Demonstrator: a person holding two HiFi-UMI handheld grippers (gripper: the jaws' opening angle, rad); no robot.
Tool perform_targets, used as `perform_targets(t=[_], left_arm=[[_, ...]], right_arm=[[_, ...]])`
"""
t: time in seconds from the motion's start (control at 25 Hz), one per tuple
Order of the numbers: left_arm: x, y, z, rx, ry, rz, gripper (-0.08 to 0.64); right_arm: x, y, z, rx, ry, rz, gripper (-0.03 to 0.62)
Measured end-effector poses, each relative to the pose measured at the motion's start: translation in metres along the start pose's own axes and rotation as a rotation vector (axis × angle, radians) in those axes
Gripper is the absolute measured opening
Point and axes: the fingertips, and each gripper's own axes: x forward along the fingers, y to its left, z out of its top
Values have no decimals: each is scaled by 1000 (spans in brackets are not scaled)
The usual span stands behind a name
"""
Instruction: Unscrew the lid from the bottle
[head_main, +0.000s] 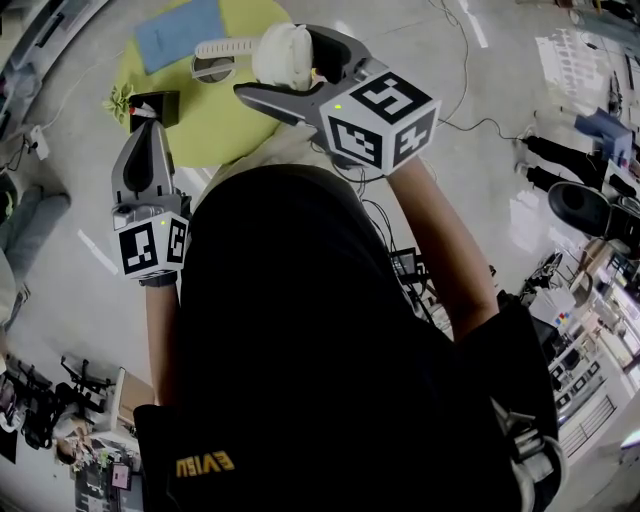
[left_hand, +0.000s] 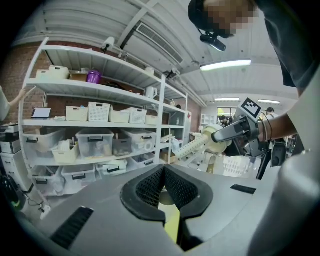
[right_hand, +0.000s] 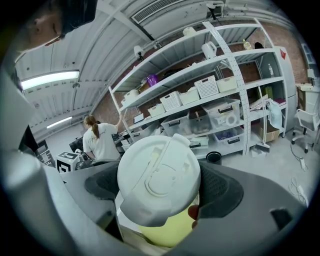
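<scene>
While in right gripper (head_main: 273, 62), lid (head_main: 282, 50) clear above table (head_main: 215, 125).

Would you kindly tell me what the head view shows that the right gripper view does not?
Only the head view shows the blue sheet, the lid's ribbed strap and the wearer's black shirt. Only the right gripper view shows the shelving with bins and a person in white beside it. Both show the right gripper clamped on the white lid.
</scene>
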Motion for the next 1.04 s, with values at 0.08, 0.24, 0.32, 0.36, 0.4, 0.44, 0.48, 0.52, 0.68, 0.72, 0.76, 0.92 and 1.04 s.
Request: perform_targets(t=[0.08,0.24,0.32,0.36,0.4,0.44,0.48,0.52,0.68,0.72,0.76,0.92,1.04], left_arm=[[0,0,-1,-3,0,2,18],[0,-2,-1,0,-3,-2,18],[1,0,-2,5,-14,3,18],[2,0,-4,8,-17,7,18],[2,-1,-6,9,-16,10,18],[1,-2,-10,10,-8,12,18],[1,-4,-13,11,4,14,18],[1,-5,-15,13,17,16,18],[-3,-5,-13,-36,-6,10,18],[-6,-5,-9,-56,-29,0,18],[-8,-5,-6,-62,-43,-5,18],[-11,5,-7,-34,-21,9,18],[-15,23,-7,-45,-6,17,18]], right_arm=[[0,0,-1,0,2,0,457],[0,1,-2,-8,0,-5,457],[2,1,-1,-16,-3,0,457],[3,0,-2,-20,-3,4,457],[1,-1,-4,-21,1,3,457],[-2,-2,-7,-22,7,-3,457],[-7,-3,-11,-23,13,-13,457],[-12,-5,-14,-26,18,-26,457],[-25,-7,-17,-47,25,-62,457],[-27,-5,-16,-55,29,-67,457],[-28,-4,-15,-65,32,-71,457],[-25,-2,-3,-94,33,-91,457],[-13,3,8,-94,27,-104,457]])
